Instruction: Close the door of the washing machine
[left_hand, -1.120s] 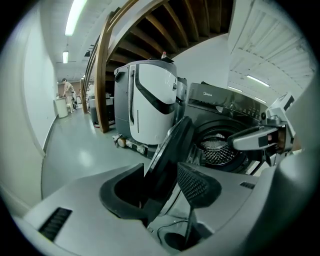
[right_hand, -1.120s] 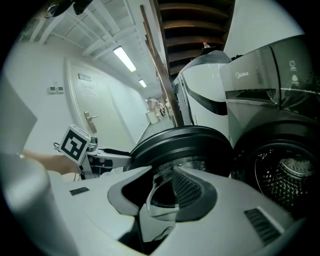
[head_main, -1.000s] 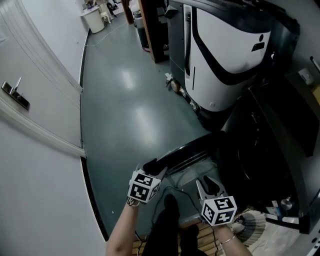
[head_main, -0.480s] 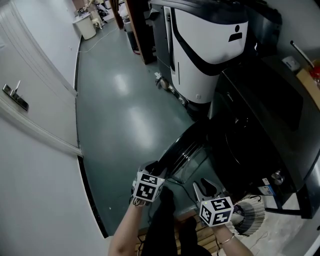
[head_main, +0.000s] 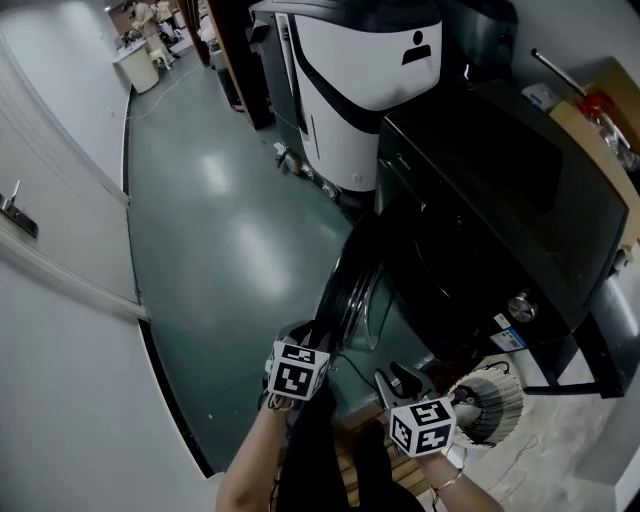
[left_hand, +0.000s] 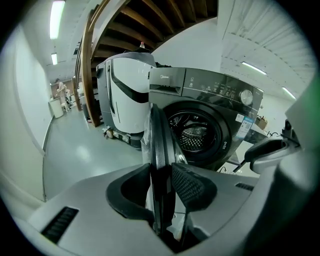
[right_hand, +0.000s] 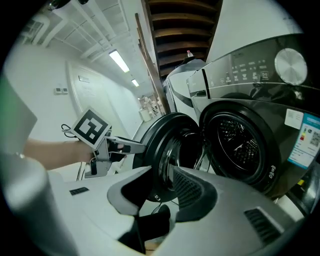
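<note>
Grey-green shop floor (head_main: 220, 240), dark washing machine (head_main: 480, 190) at right, white machine (head_main: 350, 90) beyond it. Its door (left_hand: 159, 135) stands open, edge twd near side. L gripper (left_hand: 162, 177): jaws just been closing, pinching door's edge. R gripper (right_hand: 165, 187): jaws wide, empty, near door.

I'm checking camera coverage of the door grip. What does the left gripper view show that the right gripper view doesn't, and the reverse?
Only the left gripper view: the door edge-on between the jaws of the left gripper, which have just been closing onto it. Only the right gripper view: that gripper from outside at the door's rim, with its marker cube and the person's forearm. Both: the washing machine, its open drum and the white machine behind.
</note>
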